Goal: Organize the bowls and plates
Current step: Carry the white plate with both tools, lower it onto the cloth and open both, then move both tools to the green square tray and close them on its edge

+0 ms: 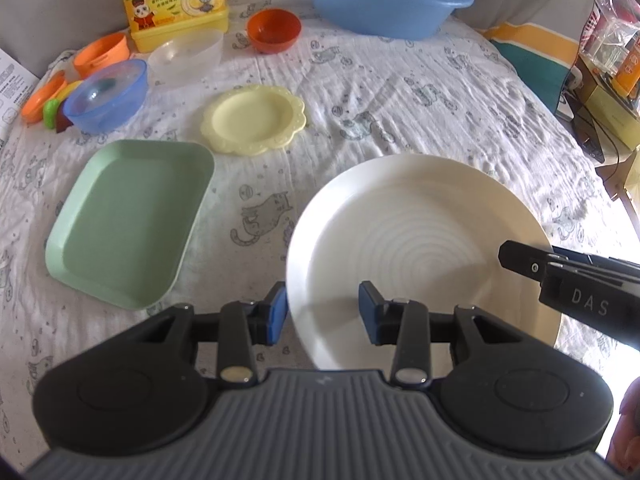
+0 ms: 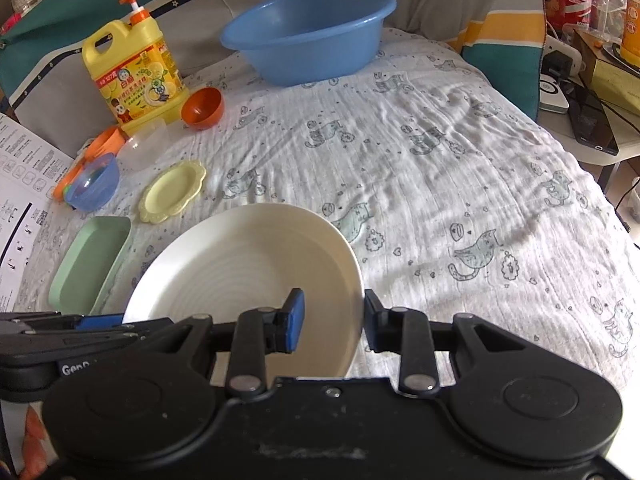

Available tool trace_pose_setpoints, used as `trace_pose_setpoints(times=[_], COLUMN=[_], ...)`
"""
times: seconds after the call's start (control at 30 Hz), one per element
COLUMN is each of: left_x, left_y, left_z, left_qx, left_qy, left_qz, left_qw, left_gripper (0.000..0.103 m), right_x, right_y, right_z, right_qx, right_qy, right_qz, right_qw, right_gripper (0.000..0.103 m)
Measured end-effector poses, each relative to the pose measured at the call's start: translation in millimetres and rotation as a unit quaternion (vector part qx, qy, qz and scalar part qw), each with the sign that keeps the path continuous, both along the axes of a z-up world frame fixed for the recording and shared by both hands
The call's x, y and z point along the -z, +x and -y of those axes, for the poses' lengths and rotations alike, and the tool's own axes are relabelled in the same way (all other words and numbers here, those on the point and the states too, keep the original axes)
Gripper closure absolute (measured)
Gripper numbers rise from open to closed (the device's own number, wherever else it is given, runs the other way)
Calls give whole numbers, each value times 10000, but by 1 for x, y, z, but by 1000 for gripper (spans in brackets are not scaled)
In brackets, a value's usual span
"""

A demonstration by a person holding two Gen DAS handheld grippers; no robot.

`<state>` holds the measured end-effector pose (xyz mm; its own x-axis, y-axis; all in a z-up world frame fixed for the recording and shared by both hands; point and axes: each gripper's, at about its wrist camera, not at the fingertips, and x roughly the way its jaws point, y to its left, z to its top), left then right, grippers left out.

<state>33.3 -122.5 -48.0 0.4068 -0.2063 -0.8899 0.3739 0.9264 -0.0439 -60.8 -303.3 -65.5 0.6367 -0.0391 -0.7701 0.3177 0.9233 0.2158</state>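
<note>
White and ridged, the large plate [image 1: 420, 240] lies on a cat-print cloth [image 2: 440, 160], both grippers angled steeply down at it. The left gripper [image 1: 323, 312] straddles its near-left rim, pads apart, unclenched. The right gripper [image 2: 334, 322] straddles the right rim; whether its pads pinch is unclear. Left of the plate sits a green rectangular tray [image 1: 128, 220], beyond it a yellow scalloped plate [image 1: 253, 118]. A blue basin [image 1: 384, 0] is cut off.
</note>
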Motion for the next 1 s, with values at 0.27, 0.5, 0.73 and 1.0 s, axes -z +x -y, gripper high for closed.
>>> trace_pose_setpoints(times=[0.27,0.5,0.73,1.0], left_x=[7,4,-11,-25], left_y=[2,4,6,0], left_z=[3,0,-17,-34], left_qx=[74,59,-274,-383], left_qy=[29,-48,-77,-170], left_qz=[-26,33,340,497], left_qw=[10000,10000,9990,9979], left_gripper=[63,21,0,0], right_x=[7,7,-4,-20], right_y=[8,12,6,2], right_z=[2,0,7,-2], right_qx=[21,40,315,308], right_qy=[-7,3,-143,-292], right_qz=[-89,-95,17,136], right_qw=[10000,9999,9994,9990], right_gripper=[72,30,0,0])
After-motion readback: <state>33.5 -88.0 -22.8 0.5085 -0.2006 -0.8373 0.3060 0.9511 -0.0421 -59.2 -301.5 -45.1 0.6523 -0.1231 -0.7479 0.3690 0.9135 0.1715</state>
